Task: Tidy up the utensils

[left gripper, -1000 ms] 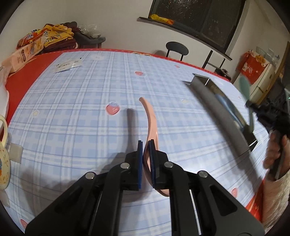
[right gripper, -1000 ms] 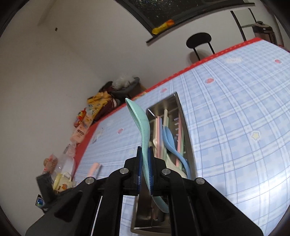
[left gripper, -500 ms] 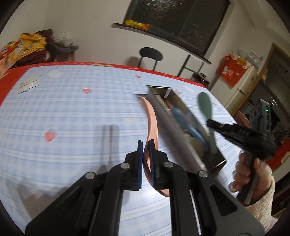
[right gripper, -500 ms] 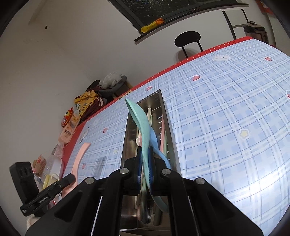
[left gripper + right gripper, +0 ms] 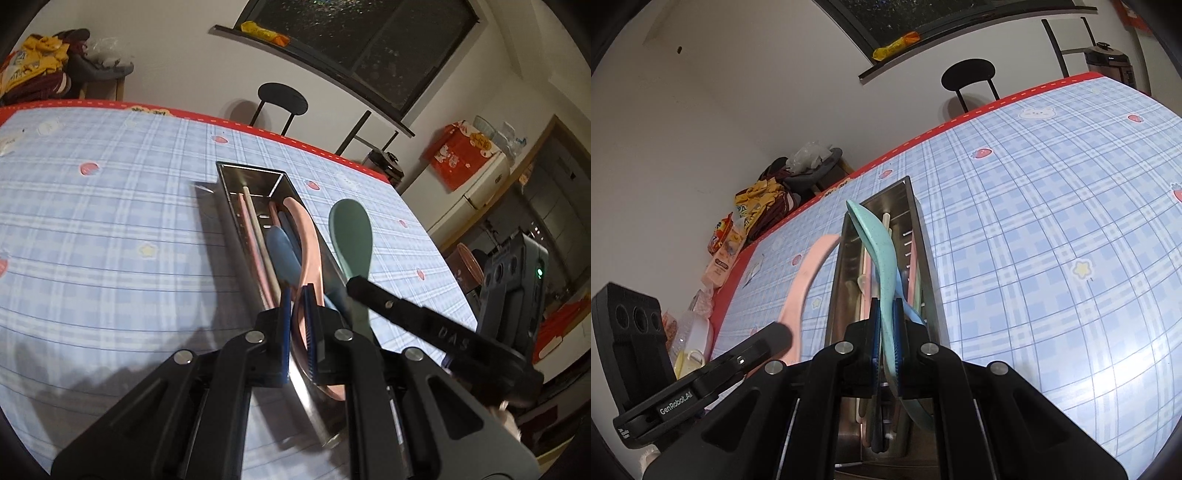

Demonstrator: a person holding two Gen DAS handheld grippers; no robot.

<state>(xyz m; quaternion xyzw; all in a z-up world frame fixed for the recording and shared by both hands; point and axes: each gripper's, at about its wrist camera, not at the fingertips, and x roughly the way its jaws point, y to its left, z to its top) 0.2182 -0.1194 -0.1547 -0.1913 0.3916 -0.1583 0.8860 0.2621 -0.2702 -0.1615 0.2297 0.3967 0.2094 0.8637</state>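
The left gripper is angled downward over the near end of the long rectangular stainless-steel utensil tray; its 2 blue-padded jaws are clamped narrowly on the curved pink plastic spoon, whose handle arcs forward above the tray's interior. The right gripper is likewise tilted down and is aimed along the tray's length; its jaws are pinched tight on the speckled mint-green plastic spoon, which rises steeply from the pads with its far end above the tray. In the left wrist view the green spoon's bowl is seen just right of the tray, held out from the right gripper's black body; a small part of the person's hand is visible beneath that body. Inside the tray, pale pink and cream chopsticks and a blue plastic spoon are laid lengthwise. The tray is set on a table covered by a blue plaid cloth with strawberry prints and a red border; a black round-seated chair is placed beyond the far edge.
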